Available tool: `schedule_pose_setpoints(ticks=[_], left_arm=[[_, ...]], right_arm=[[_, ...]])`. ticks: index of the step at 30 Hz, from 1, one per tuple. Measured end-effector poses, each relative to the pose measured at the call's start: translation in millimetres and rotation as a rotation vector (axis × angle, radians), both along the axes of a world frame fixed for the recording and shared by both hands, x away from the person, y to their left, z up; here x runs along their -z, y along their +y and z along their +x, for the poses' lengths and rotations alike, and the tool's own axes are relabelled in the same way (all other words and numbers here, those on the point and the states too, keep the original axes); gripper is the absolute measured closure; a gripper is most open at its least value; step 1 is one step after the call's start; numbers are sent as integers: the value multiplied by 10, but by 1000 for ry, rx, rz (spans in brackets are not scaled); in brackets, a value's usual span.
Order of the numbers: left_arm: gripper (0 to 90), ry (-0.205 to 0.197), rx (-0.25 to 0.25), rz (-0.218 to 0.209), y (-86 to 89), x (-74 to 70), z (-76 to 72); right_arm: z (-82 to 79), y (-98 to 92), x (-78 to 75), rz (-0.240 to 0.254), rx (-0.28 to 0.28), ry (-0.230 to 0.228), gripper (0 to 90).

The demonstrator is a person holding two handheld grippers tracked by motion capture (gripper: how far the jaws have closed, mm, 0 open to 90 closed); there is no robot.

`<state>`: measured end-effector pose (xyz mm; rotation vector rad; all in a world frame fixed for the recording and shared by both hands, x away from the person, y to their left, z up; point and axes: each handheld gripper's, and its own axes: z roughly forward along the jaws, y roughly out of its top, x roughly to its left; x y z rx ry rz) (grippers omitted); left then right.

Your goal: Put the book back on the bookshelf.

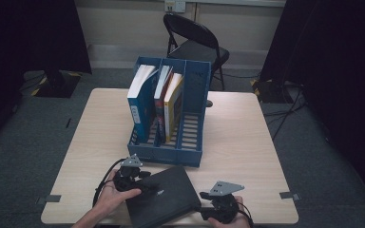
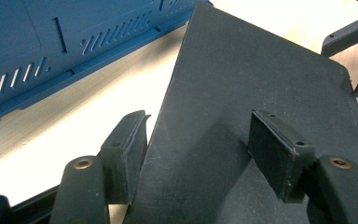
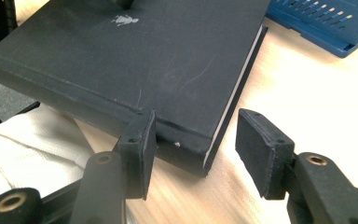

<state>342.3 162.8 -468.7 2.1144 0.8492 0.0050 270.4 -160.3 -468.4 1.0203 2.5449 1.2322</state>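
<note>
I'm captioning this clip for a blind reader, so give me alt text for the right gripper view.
A black hardcover book lies on a light wooden table, its near corner between the jaws of the right hand-held gripper, which stand apart without pressing on it. A blue file rack's edge shows at top right, white cloth at lower left.

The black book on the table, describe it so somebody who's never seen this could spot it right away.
On the wooden table, look at the near edge in front of the blue file rack. The black book lies flat there between two hand-held grippers, while the other books stand upright in the rack.
</note>
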Motion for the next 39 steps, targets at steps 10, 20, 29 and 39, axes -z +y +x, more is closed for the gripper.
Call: schedule_pose_setpoints(ticks=[10, 20, 29, 39], left_arm=[[392, 23, -7, 10, 108, -19, -105], [357, 30, -42, 65, 162, -62, -250], [331, 55, -33, 96, 256, -93, -416], [414, 101, -64, 12, 290, -41, -234]], right_arm=[[75, 9, 10, 22, -28, -1, 596], [274, 39, 18, 36, -10, 9, 620], [433, 106, 24, 33, 12, -7, 624], [502, 204, 13, 24, 53, -24, 579]])
